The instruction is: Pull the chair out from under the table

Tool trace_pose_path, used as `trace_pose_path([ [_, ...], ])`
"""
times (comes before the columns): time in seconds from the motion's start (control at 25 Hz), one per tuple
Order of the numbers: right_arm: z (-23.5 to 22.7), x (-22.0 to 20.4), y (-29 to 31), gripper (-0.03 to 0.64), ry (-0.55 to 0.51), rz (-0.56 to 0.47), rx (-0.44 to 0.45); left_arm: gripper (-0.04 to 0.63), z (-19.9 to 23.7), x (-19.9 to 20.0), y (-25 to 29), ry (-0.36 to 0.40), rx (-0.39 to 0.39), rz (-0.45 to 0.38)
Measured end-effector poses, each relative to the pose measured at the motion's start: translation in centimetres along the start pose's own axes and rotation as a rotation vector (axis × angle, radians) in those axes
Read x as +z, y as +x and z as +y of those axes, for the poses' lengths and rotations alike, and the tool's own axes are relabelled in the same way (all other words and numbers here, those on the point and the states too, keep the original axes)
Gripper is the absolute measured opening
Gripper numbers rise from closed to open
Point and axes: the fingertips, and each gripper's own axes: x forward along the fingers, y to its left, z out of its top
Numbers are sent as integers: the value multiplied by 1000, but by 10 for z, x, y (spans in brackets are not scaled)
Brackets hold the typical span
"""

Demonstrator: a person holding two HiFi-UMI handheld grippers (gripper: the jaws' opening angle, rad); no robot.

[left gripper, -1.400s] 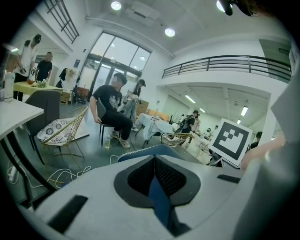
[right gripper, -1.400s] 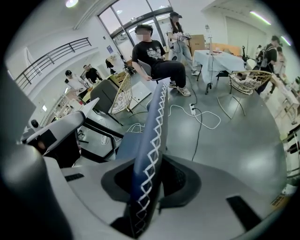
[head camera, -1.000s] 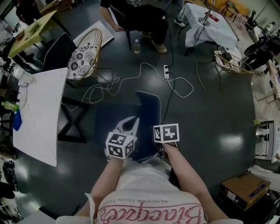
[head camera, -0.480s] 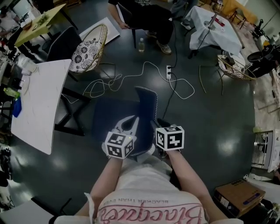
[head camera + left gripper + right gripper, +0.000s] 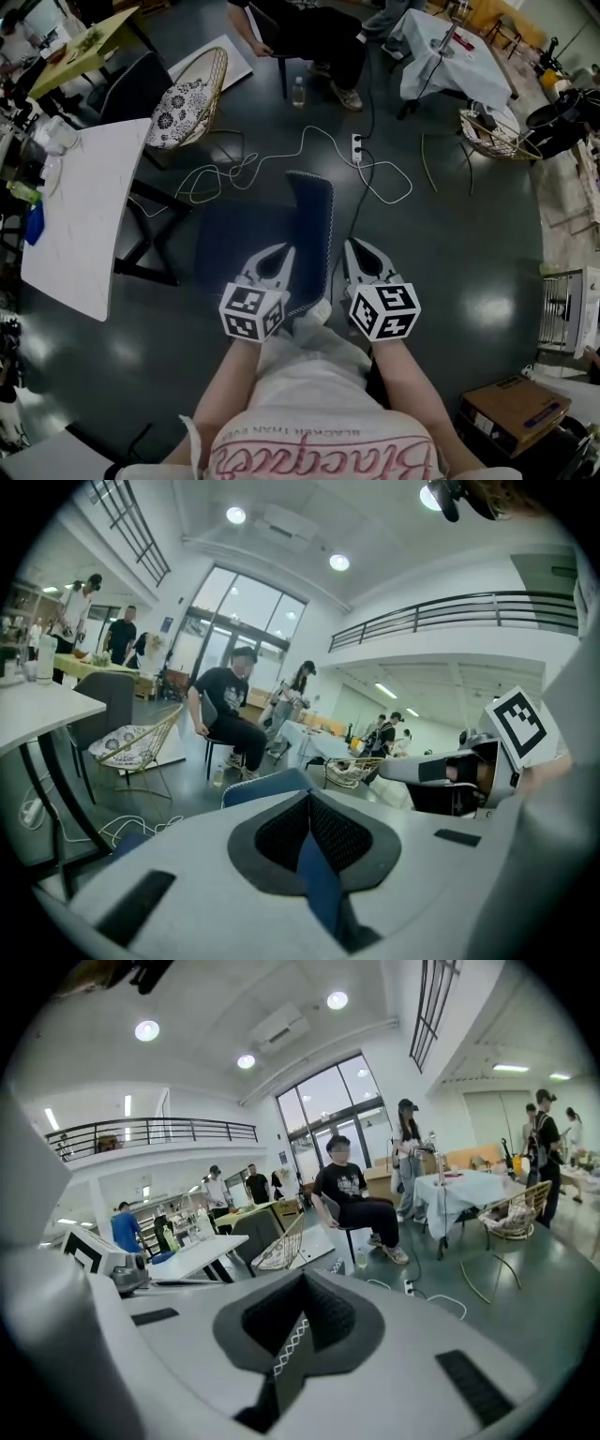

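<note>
Risen from its downward tilt, the right tool (image 5: pixel 354 246) now points forward just beside the stitched edge of the chair (image 5: pixel 312 225) back — its jaws have just been closing and meet on nothing. The left tool (image 5: pixel 282 253) reaches forward alongside on the back's other side, jaws pressed together too — the chair stands out on the floor (image 5: pixel 450 281), well apart from the white counter (image 5: pixel 84 225).

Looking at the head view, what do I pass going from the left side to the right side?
white table → left gripper → blue chair → right gripper → cardboard box
</note>
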Motion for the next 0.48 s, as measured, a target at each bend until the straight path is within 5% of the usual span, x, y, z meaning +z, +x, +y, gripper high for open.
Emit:
trace_pose_path([
  [0.2,15,5,-34,3,7,-128,17,5,-19,-8,-24,51,-28,-17],
  [0.48,71,-16,-91,3,-102,-195,10,5,-65,-23,-88,234,-103,-66],
])
